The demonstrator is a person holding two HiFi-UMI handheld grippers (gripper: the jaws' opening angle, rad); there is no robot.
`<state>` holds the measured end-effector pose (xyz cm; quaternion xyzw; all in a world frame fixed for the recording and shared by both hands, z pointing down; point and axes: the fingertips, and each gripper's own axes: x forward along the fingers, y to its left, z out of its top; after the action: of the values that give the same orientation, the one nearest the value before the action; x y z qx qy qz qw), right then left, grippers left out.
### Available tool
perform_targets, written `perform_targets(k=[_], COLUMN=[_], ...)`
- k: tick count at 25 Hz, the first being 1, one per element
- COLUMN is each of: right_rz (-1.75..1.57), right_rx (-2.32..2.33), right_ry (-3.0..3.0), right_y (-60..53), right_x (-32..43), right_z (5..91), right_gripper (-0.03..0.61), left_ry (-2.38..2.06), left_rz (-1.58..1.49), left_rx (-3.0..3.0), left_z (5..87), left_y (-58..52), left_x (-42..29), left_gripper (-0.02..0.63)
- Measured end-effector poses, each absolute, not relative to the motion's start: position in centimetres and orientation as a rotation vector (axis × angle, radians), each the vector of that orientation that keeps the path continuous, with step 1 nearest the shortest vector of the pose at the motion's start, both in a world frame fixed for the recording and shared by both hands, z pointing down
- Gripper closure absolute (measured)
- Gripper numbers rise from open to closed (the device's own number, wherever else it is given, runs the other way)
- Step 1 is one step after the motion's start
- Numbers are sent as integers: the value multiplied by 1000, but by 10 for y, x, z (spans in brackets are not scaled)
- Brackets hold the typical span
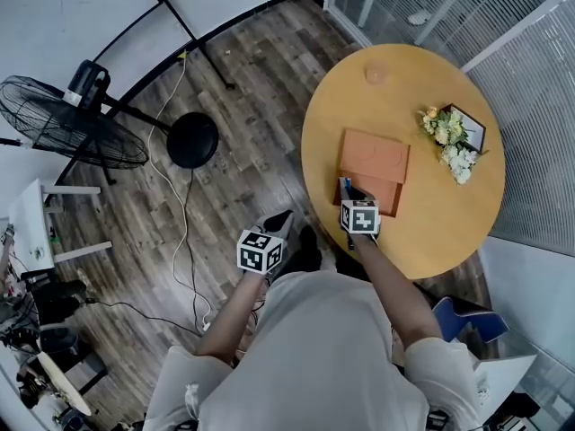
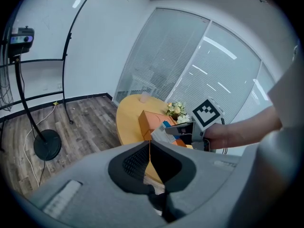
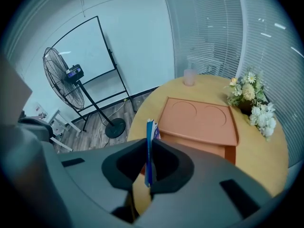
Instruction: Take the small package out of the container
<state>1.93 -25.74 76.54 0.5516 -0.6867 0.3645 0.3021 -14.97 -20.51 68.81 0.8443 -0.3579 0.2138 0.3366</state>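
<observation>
An orange container point(image 1: 375, 157) with a flat two-circle lid point(image 3: 202, 121) lies on the round yellow table point(image 1: 404, 79). My right gripper point(image 1: 349, 197) hovers at the container's near edge, shut on a thin blue and white small package point(image 3: 149, 127) that stands on edge between the pads. The left gripper view shows the same package point(image 2: 164, 128) held in front of the container point(image 2: 151, 118). My left gripper point(image 1: 280, 225) hangs off the table's near left side, over the wooden floor, with its jaws point(image 2: 149, 146) shut and nothing between them.
A bunch of white and yellow flowers point(image 1: 452, 142) by a small frame stands at the table's right. A clear cup point(image 3: 189, 76) sits at the far edge. On the floor to the left are a standing fan point(image 1: 72, 119) and a black round stand base point(image 1: 192, 139).
</observation>
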Motion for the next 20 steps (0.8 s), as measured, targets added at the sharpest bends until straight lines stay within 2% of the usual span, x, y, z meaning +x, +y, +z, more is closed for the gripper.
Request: perform_targets(k=[11, 20], right_rz=[932, 857], right_rx=[1607, 1749], right_ry=[-1851, -1892], right_y=[-234, -197], right_x=[53, 110], right_z=[717, 660], right_gripper=[552, 552], left_ry=[-815, -731], left_rz=[543, 551], left_rx=[2277, 2355], left_z=[674, 653], left_y=[-202, -191], left_x=[-126, -83], left_gripper=[594, 594])
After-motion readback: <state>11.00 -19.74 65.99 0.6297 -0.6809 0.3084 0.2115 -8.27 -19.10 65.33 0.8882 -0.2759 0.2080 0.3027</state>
